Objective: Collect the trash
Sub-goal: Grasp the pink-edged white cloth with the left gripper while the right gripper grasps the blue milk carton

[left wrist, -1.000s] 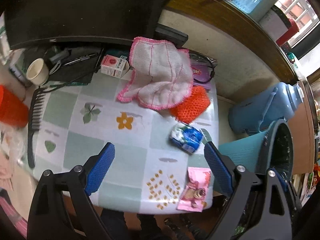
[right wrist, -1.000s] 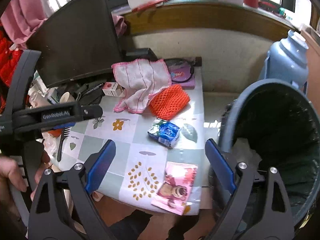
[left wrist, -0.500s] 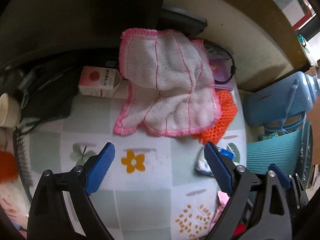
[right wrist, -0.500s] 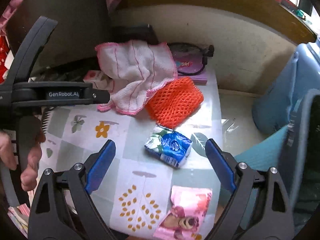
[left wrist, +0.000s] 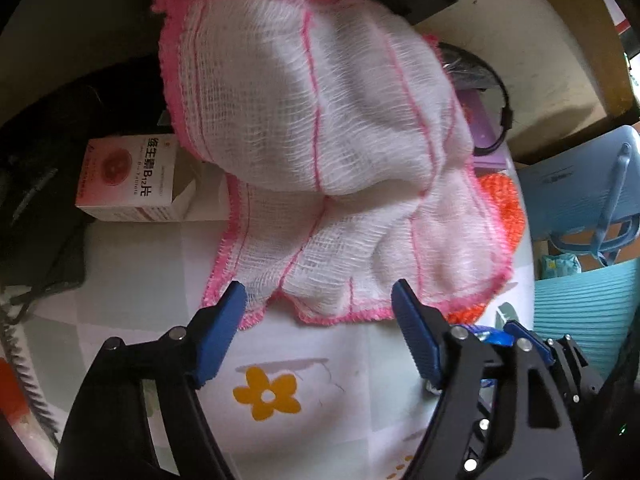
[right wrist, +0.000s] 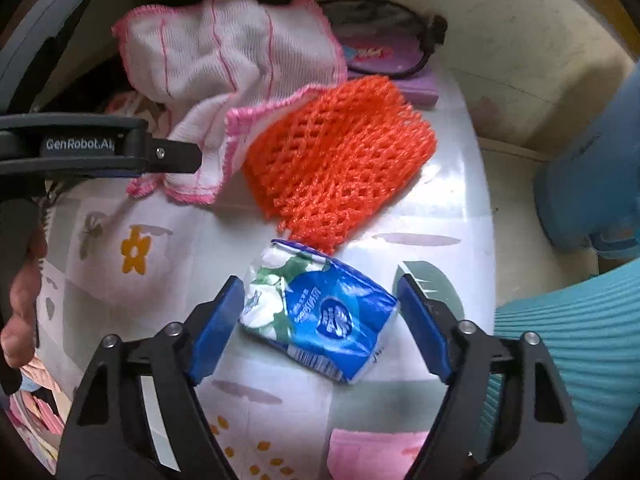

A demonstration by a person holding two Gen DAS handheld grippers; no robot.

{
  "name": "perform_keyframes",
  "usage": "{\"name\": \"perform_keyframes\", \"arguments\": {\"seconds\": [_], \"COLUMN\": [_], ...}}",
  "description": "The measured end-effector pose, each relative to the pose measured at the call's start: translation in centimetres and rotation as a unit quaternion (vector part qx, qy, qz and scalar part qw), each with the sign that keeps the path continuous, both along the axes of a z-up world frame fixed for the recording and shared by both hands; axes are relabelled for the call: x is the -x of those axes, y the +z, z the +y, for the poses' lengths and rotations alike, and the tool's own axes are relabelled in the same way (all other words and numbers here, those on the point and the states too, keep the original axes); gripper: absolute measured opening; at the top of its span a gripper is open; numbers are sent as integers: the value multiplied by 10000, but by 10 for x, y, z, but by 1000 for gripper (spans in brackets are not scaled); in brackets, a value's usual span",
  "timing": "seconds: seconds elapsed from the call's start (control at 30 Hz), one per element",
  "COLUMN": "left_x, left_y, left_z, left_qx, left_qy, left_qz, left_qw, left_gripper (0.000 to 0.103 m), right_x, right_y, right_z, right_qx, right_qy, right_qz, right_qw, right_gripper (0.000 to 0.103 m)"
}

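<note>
Crumpled blue wrapper (right wrist: 320, 316), white-green end, glossy, lying on tablecloth (right wrist: 440, 208)

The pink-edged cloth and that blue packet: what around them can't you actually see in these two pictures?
- Left wrist view: the pink-edged cloth covers most of the orange net.
- Left wrist view: the left gripper finger hides nearly all of the blue packet.
- Right wrist view: the pink wrapper is cut off by the bottom edge.

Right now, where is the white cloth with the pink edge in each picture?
Left wrist view: the cloth fills the top and middle, its near edge between the fingers of the left hand-held gripper, whose jaws are closing.
Right wrist view: the cloth is at the upper left.
Shared landmark: the orange net beside it.
</note>
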State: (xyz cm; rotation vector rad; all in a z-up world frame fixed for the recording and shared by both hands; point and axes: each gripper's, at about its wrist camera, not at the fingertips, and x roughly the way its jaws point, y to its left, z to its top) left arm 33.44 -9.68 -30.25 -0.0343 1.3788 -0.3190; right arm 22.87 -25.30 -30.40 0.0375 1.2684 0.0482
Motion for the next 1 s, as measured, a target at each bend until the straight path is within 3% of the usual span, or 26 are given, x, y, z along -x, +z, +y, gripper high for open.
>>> {"name": "perform_keyframes", "arguments": {"seconds": [0.17,0.27,0.33,0.4,0.53,0.77,0.8,1.0], "left_x": [-7,-10,-9,-9,-12,-7,-5,13], "left_y": [-9,-8,-8,-7,-7,-2,0,11], "left_z": [-6,-8,-8,-9,-9,-4,-2,10], "left_qx": [-41,-170,-378,-591,-641,-513,-480,-360], "left_qy": [-48,-102,-185,-271,-310,-290,-259,-83], "left_qz": [18,-66,-146,-199,-150,-137,-128,-143], "left_qw": [10000,9998,9990,9977,9973,9982,9984,9992], "left_gripper": [72,60,37,28,11,8,8,8], "right_x": [-1,0,2,5,12,21,21,30], "right_y": [-8,-9,-10,-8,2,18,20,28], "right_z": [4,6,7,9,10,-2,-3,-1], "right_qx": [73,121,120,114,14,-188,-201,-323], "right_qy": [48,68,26,-25,-205,-397,-420,-433], "right_qz": [-13,-43,-51,-50,-69,-131,-133,-166], "right_qw": [10000,9999,9999,9999,9998,9989,9988,9984], "right_gripper": [73,70,69,67,58,31,19,15]}}
